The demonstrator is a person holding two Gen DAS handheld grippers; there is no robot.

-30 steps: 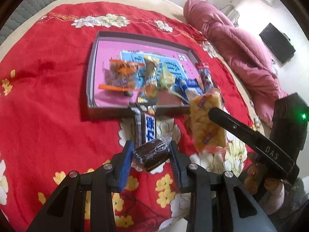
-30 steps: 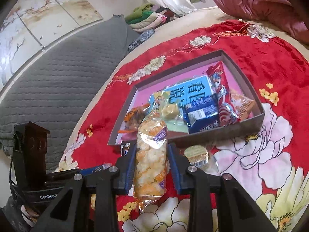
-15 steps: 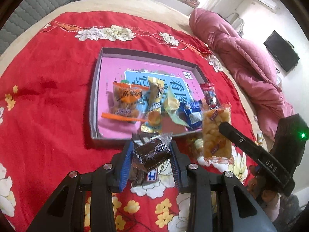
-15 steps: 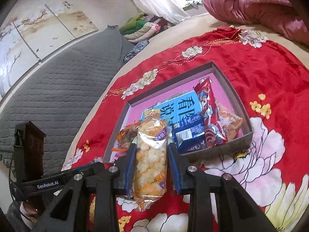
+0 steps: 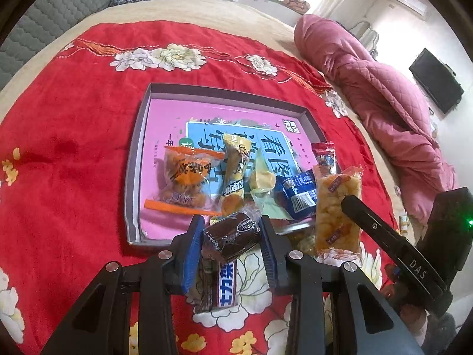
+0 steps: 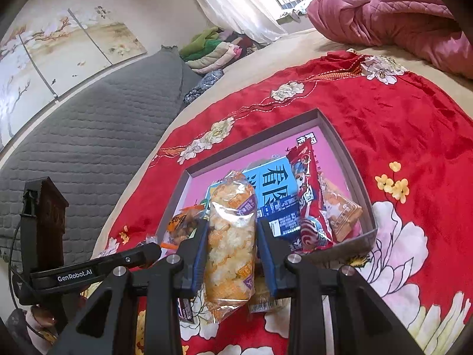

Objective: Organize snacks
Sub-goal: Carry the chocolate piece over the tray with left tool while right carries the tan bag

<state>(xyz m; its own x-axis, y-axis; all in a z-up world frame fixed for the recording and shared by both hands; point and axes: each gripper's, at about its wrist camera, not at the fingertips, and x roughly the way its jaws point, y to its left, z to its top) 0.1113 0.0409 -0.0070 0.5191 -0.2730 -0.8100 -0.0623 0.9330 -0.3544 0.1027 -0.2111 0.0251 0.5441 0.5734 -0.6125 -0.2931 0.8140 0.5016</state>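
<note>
Above the near wall of a shallow grey box (image 5: 134, 159) on a red flowered bedspread (image 5: 74, 153), two grippers each carry a snack. To do this step well, I judge each should clear the wall, go over bare pink floor, lower, then let go. Left gripper (image 5: 232, 238): fingers narrowed onto a dark brown wrapped cake (image 5: 233, 235), held just short of the box. Right gripper (image 6: 230, 247): fingers narrowed around a clear packet of puffed rice crackers (image 6: 230, 236). A chocolate bar (image 5: 224, 285) lies on the bedspread below.

left gripper (image 5: 232, 244): clamped, tilted down | right gripper (image 6: 230, 256): clamped, tilted down
</note>
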